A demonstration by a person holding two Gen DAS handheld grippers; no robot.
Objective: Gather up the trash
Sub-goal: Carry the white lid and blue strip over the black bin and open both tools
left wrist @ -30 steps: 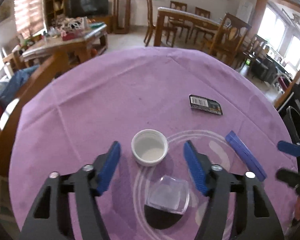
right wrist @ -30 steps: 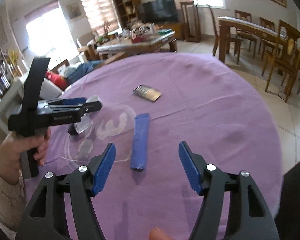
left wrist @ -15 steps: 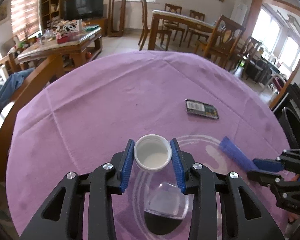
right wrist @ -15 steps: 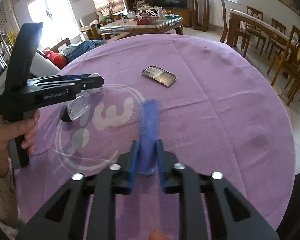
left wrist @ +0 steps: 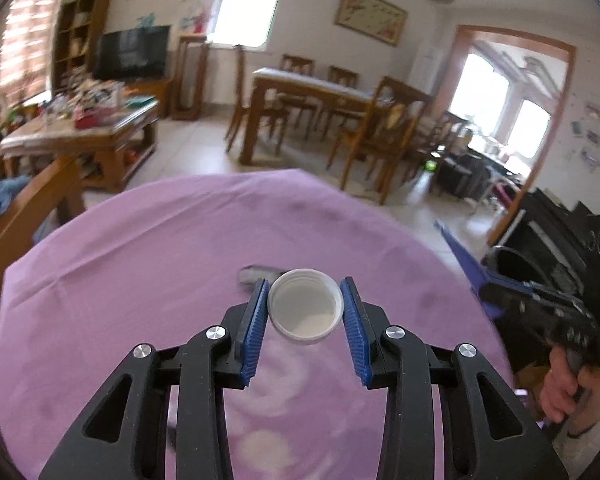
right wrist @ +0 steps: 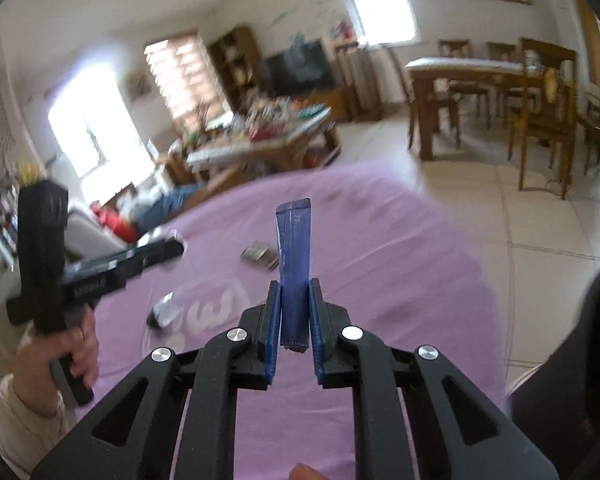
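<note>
My left gripper (left wrist: 305, 307) is shut on a small white round cup (left wrist: 306, 306), held up off the purple tablecloth (left wrist: 148, 280) with its open mouth toward the camera. My right gripper (right wrist: 294, 312) is shut on a long flat blue wrapper (right wrist: 294, 256) that sticks up between the pads, clear of the cloth. A dark foil packet (right wrist: 260, 257) lies flat farther out on the table, half hidden behind the cup in the left wrist view. A clear plastic lid over a dark piece (right wrist: 163, 312) lies on the cloth at the left.
The round table's far edge drops to a tiled floor (right wrist: 520, 216). Wooden dining chairs and a table (left wrist: 320, 100) stand beyond. A black bin (left wrist: 516, 264) sits off the right side. A wooden chair back (left wrist: 32, 200) stands at the left edge.
Both grippers closed, the left on the white cup and the right on the blue wrapper, then lifted them off the cloth. The views now tilt up toward the room.
</note>
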